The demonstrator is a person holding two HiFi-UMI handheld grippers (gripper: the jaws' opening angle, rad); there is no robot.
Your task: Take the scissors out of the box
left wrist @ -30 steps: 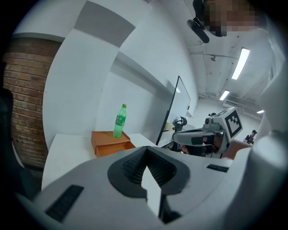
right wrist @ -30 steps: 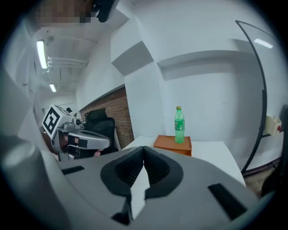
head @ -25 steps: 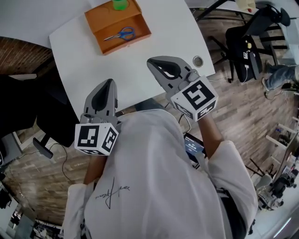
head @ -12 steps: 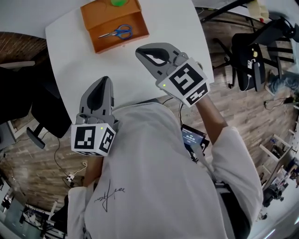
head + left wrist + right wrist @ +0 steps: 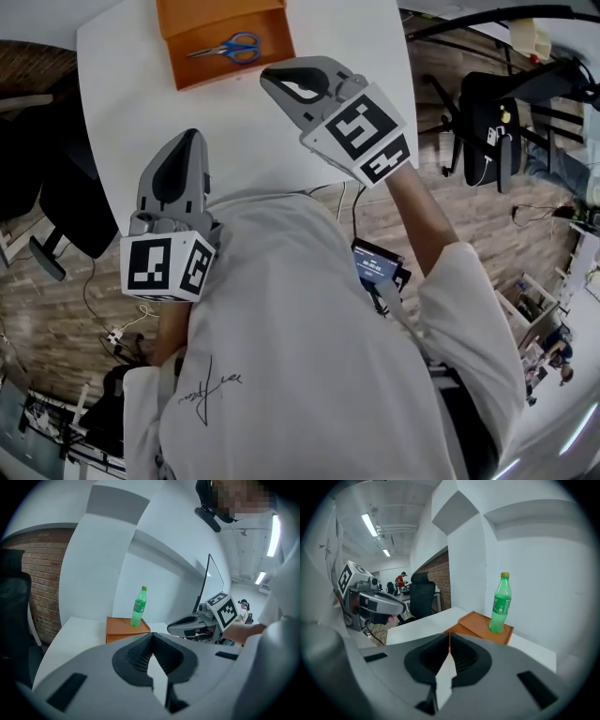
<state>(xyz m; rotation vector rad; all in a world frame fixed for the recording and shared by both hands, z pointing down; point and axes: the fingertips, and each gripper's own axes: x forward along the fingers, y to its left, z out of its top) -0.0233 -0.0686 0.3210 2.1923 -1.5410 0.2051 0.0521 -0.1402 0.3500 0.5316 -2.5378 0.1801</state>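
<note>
An orange open box point(image 5: 202, 21) stands at the far end of the white table point(image 5: 122, 94), and blue-handled scissors point(image 5: 225, 48) lie flat inside it. A green bottle point(image 5: 500, 603) stands upright at the box's back edge. My right gripper point(image 5: 267, 77) hovers over the table just right of the box's near corner, shut with nothing in it. Further back, my left gripper point(image 5: 187, 134) hangs over the table's near edge, also shut and empty. In the left gripper view the box point(image 5: 126, 629) and bottle point(image 5: 138, 606) lie ahead, past the closed tips point(image 5: 152, 634).
Black office chairs stand on the wooden floor to the right point(image 5: 487, 103) and to the left point(image 5: 66, 206) of the table. A brick wall point(image 5: 42, 588) runs along the left. The person's white shirt point(image 5: 309, 356) fills the lower head view.
Both grippers have moved forward over the table toward the box, the right one further. The right gripper has come close to the box's near right corner.
</note>
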